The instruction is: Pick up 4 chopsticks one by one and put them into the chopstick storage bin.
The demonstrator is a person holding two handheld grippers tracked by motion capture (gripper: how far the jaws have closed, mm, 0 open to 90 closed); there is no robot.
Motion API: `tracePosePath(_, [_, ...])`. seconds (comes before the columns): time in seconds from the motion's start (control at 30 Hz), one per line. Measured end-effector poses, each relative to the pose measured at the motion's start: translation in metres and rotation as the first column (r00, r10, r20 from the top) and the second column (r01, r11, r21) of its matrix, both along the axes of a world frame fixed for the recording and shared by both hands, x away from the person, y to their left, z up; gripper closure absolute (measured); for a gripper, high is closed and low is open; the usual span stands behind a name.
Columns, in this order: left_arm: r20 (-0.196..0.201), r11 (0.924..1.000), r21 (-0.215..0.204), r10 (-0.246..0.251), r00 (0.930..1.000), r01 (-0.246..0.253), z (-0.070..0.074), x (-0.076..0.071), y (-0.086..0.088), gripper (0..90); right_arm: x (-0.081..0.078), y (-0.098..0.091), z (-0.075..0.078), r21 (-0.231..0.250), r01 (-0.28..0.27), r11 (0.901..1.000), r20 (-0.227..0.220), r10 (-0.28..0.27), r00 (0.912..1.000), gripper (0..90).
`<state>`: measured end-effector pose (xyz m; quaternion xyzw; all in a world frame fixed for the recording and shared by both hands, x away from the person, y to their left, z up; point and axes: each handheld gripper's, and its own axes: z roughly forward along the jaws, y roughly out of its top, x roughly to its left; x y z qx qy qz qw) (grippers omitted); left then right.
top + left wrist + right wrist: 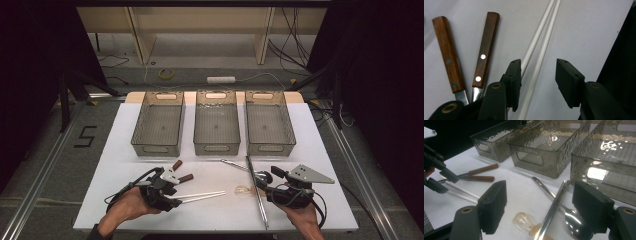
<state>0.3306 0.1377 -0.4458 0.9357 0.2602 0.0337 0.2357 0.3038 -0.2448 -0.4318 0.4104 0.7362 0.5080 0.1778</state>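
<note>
Left gripper (537, 82) straddles white chopsticks (541, 45), lengthwise between jaws.

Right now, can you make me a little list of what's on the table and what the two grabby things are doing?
table: white board
bins: three clear grey bins in a row at the far side, nothing visible inside
left hand-held gripper: jaws apart, around the white chopsticks, pads not pressing
right hand-held gripper: open, above the metal chopsticks, spoon and whisk
knives: two wood-handled knives, beside the white chopsticks
</note>
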Motion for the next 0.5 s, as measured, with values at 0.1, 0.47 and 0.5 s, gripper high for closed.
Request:
tracePosePath(0.1, [-0.006, 0.9993, 0.027, -0.025, 0.9997, 0.025, -0.002, 0.0, -0.002, 60.3, 0.0, 0.0, 0.0, 0.001, 0.0, 1.0, -0.002, 0.0, 1.0, 28.8])
tracePosePath(0.47, [-0.028, 0.9928, 0.093, -0.073, 0.997, 0.075, -0.013, 0.004, -0.008, 68.1, 0.0, 0.0, 0.0, -0.002, -0.004, 1.0, -0.003, 0.004, 1.0, 29.2])
tracePosePath(0.5, [-0.026, 0.9904, 0.105, -0.087, 0.9958, 0.09, -0.014, 0.005, -0.008, 69.7, 0.0, 0.0, 0.0, -0.002, -0.006, 1.0, -0.003, 0.006, 1.0, 29.3])
